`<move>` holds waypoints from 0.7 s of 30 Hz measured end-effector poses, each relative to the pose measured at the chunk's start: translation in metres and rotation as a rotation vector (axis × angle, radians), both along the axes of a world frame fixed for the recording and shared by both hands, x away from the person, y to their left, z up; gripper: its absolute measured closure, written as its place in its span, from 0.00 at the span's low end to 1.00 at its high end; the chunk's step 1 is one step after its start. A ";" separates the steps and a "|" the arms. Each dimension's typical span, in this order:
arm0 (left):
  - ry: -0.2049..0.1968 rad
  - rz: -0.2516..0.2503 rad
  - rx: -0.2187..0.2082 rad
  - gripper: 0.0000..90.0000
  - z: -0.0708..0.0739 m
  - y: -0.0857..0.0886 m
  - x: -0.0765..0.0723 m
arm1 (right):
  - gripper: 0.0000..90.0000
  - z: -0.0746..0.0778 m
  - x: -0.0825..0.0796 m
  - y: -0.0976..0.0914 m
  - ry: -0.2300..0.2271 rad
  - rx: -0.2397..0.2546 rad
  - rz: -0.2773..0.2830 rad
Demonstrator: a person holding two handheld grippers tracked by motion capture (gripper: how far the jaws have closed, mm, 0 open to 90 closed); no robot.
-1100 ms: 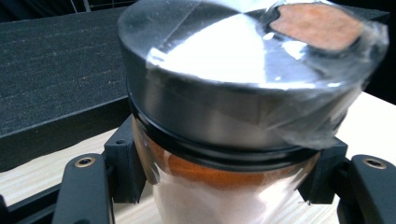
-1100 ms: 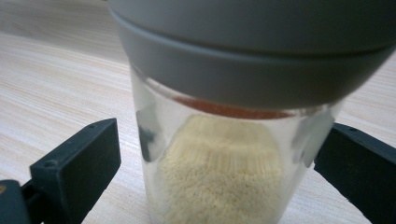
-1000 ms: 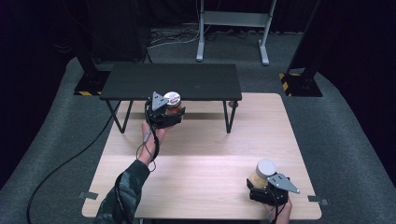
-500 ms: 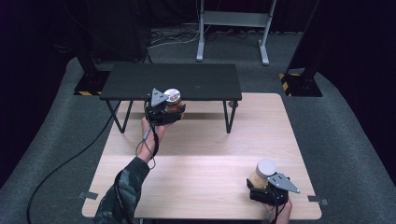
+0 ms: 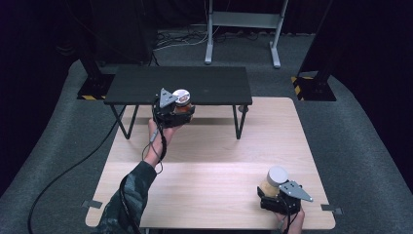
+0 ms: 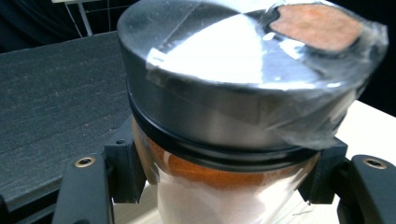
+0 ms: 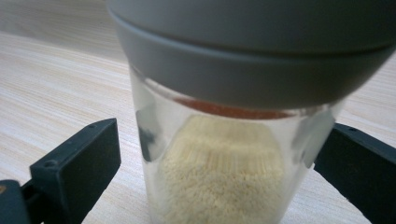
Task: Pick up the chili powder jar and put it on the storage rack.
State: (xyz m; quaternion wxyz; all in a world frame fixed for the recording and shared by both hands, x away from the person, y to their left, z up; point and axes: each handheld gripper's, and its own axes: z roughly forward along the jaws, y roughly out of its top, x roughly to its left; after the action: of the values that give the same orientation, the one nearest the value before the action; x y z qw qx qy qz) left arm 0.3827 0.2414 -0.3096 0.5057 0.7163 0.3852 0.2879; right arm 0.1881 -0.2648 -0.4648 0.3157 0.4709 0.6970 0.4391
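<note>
At the left, the left gripper [image 5: 181, 113] pinches a spice jar of orange powder [image 6: 224, 186] by its glass body, under a silver lid [image 6: 219, 60] with torn clear film. It holds the jar above the wooden table [image 5: 209, 170], at the front edge of the low black shelf [image 5: 146, 83]. At the right, near the table's front corner, the right gripper [image 5: 272, 192] has its jaws pressed against a grey-lidded jar of pale yellow granules [image 7: 224, 186], which is upright.
</note>
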 end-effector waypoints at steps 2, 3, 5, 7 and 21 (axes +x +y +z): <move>0.000 0.002 -0.002 0.35 0.001 0.000 0.000 | 0.00 0.000 0.000 0.000 -0.001 0.001 -0.001; 0.001 0.002 -0.001 0.35 0.002 0.001 0.000 | 0.00 0.000 0.000 0.000 -0.001 0.001 -0.001; 0.001 0.003 -0.001 0.35 0.003 0.001 0.001 | 0.00 0.000 0.000 0.000 -0.002 0.000 -0.002; 0.001 0.002 -0.006 0.35 0.004 0.002 0.001 | 0.00 0.000 0.000 0.000 -0.002 0.000 -0.001; -0.003 -0.001 0.001 0.35 0.011 0.003 0.000 | 0.00 0.000 -0.001 0.000 -0.002 -0.002 -0.002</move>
State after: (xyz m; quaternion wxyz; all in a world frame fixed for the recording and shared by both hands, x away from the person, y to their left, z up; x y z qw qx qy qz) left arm 0.3827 0.2445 -0.2983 0.5061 0.7161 0.3840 0.2891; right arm 0.1875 -0.2644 -0.4650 0.3174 0.4708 0.6966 0.4386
